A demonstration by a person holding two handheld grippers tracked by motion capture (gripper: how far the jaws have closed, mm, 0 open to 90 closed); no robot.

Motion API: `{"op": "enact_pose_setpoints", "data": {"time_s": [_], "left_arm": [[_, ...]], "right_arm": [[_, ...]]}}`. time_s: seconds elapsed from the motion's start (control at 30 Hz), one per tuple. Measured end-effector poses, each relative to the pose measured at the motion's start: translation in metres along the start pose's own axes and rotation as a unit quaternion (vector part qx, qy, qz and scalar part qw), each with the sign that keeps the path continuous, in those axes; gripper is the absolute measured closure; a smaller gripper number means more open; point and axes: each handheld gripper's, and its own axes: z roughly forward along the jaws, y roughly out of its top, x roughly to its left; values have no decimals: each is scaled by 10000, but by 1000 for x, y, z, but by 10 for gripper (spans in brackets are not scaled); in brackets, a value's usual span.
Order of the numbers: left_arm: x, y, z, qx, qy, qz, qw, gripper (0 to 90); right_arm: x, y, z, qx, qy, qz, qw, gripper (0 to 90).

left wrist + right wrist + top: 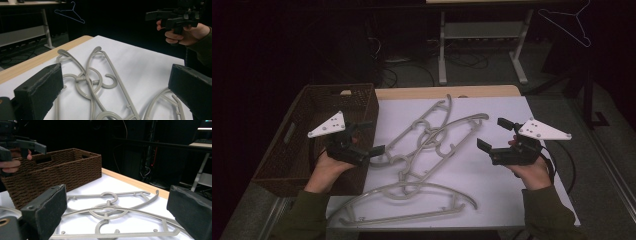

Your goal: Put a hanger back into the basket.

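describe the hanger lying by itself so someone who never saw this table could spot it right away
On the white-covered table, look right of the dark brown woven basket to the pale grey plastic hangers. Two of them lie crossed and tangled in the middle. The lone grey plastic hanger lies apart along the near edge, touching neither of them, its hook pointing toward the tangle.

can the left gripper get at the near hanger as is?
Probably yes. The left gripper is open and holds nothing, and the near hanger lies alone on the table, apart from the crossed hangers. The basket sits to the side, out of the way.
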Motion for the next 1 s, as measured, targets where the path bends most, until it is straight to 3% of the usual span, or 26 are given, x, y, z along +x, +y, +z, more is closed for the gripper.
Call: {"op": "enact_pose_setpoints", "data": {"time_s": [0.27, 0.43, 0.53, 0.57, 0.63, 0.67, 0.7, 0.73, 0.8, 0.83, 0.87, 0.9, 0.93, 0.97, 1.0], "left_arm": [[-9, 9, 11, 280, -50, 6, 9996, 0], [-16, 10, 21, 556, -108, 28, 9984, 0], [-19, 10, 27, 611, -105, 24, 9981, 0], [-21, 10, 29, 628, -123, 18, 9980, 0], [-23, 8, 33, 669, -158, 7, 9976, 0], [-24, 7, 35, 691, -170, 7, 9975, 0], [-25, 5, 38, 693, -199, -13, 9974, 0], [-26, 4, 39, 739, -214, -18, 9970, 0], [-28, 1, 43, 802, -244, -24, 9965, 0], [-28, 0, 44, 819, -252, -36, 9963, 0], [-29, -1, 45, 851, -256, -40, 9960, 0], [-29, -2, 46, 862, -261, -37, 9959, 0], [-29, -3, 48, 872, -264, -51, 9958, 0], [-29, -4, 49, 881, -275, -68, 9957, 0], [-29, -5, 50, 902, -289, -71, 9955, 0]], "right_arm": [[2, -1, 3, 326, 127, -83, 9994, 35], [4, -4, 12, 781, 311, -157, 9963, 59], [11, -10, 24, 1330, 594, -225, 9891, 97], [11, -10, 24, 1330, 594, -225, 9891, 97], [15, -13, 31, 1585, 765, -285, 9840, 129], [19, -16, 38, 1805, 950, -303, 9785, 141], [22, -18, 42, 1931, 1023, -327, 9753, 147], [22, -18, 42, 1931, 1023, -327, 9753, 147], [28, -22, 50, 2153, 1201, -395, 9683, 175], [33, -26, 57, 2335, 1360, -415, 9619, 214], [33, -26, 57, 2335, 1360, -415, 9619, 214], [38, -30, 64, 2529, 1435, -446, 9558, 241], [40, -32, 67, 2588, 1477, -457, 9535, 252], [40, -32, 67, 2588, 1477, -457, 9535, 252], [42, -33, 69, 2654, 1537, -448, 9508, 267]]}}
